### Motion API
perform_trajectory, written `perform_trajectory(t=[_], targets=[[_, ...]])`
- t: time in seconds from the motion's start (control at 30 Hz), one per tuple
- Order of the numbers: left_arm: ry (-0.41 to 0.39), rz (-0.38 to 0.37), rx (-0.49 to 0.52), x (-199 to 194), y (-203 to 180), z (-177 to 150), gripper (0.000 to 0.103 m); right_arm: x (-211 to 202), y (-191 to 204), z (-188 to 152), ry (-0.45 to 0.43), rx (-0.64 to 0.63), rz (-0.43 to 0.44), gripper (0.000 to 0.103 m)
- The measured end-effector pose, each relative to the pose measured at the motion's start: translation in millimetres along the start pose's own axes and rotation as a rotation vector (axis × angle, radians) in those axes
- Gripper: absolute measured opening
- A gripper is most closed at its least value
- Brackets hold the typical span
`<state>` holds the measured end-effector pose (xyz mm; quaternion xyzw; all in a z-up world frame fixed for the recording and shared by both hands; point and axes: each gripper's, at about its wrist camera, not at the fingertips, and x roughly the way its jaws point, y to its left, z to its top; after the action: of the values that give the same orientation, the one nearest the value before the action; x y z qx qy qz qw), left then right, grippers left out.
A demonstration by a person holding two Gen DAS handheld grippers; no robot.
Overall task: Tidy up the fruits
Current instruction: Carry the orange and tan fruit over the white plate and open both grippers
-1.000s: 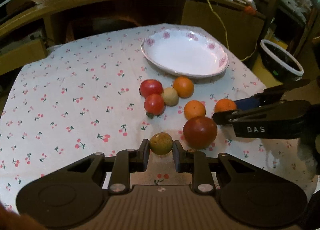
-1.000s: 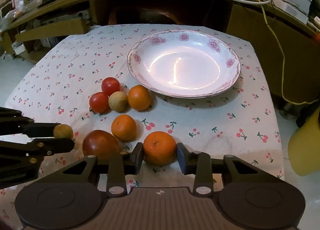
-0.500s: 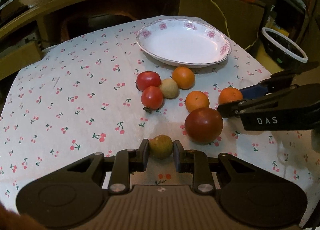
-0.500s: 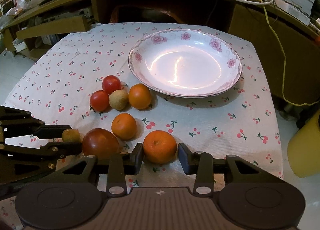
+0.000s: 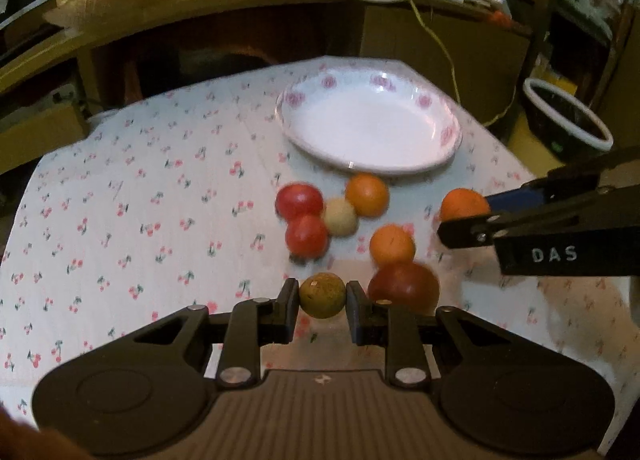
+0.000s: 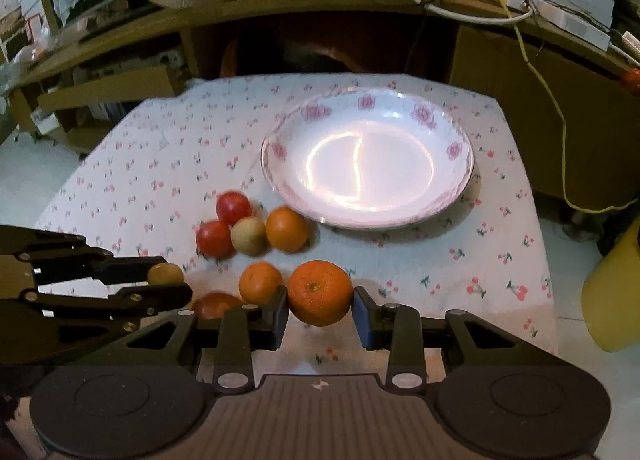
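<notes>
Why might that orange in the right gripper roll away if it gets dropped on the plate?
The orange looks round all over, so it would probably roll. The plate looks smooth and shiny, which likely gives little grip, though its raised rim may stop the fruit. The right gripper pinches it only at two sides, so a loose squeeze could let it slip.
</notes>
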<state>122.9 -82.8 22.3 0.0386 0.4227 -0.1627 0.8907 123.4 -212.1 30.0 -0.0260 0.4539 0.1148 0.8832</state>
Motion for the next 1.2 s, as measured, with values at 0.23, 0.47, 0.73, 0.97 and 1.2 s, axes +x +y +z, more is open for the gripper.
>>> perform_trajectory(t=[0.23, 0.47, 0.73, 0.97, 1.2], targets=[[-0.065, -0.013, -0.016, 1.2, -4.5, 32.3, 0.030, -0.3, -5.2, 20.5, -0.064, 0.015, -0.014, 0.035], [-0.085, -0.031, -0.015, 22.9, -7.1, 60.3, 0.030, 9.2, -16.5, 36.1, -0.098, 0.036, -0.046, 0.035], [-0.099, -0.025, 0.006, 39.7, -11.5, 76.3, 0.030, 21.8, -27.5, 45.8, -0.100, 0.050, -0.076, 0.035], [-0.098, -0.010, 0.017, 49.5, -14.0, 80.3, 0.030, 31.1, -33.6, 48.6, -0.090, 0.062, -0.092, 0.036], [-0.088, -0.003, 0.015, 53.0, -14.0, 80.7, 0.031, 34.6, -34.5, 48.5, -0.088, 0.063, -0.097, 0.037]])
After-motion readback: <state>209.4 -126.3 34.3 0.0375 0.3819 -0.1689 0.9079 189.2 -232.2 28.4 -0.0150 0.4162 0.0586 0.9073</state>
